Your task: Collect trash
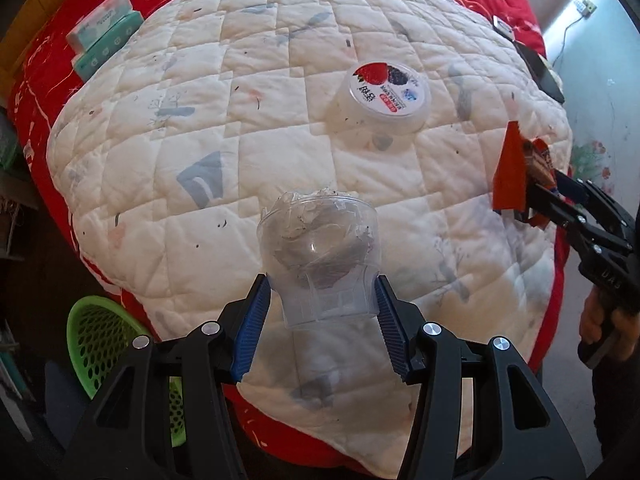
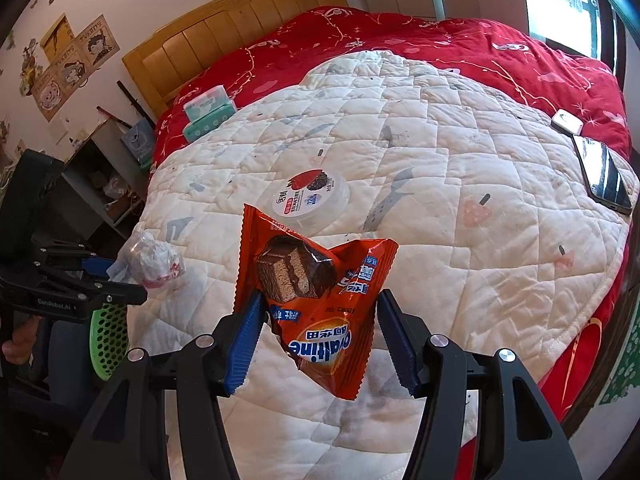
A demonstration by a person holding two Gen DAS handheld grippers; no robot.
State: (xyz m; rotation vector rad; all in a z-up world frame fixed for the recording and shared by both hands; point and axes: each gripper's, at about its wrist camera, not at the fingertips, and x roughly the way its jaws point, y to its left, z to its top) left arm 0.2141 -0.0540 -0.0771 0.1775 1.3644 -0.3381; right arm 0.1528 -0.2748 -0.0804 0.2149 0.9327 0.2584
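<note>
Left hand-held gripper clenched on clear plastic cup (thin, light, crushable, so hold low), above the bed quilt. Right hand-held gripper grasps orange snack wrapper, limp, slippery.

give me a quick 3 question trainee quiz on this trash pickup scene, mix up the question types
1. True or false: the left gripper holds a clear plastic cup stuffed with crumpled wrap.
2. What does the right gripper hold? A) a phone B) an orange snack wrapper C) a tissue pack
3. Fill in: one piece of trash still lies on the white quilt, the round ______ with a berry label.

Key
1. True
2. B
3. Tub; it sits lid up near the middle of the quilt. The green basket stands beside the bed, on the left gripper's side.
</note>
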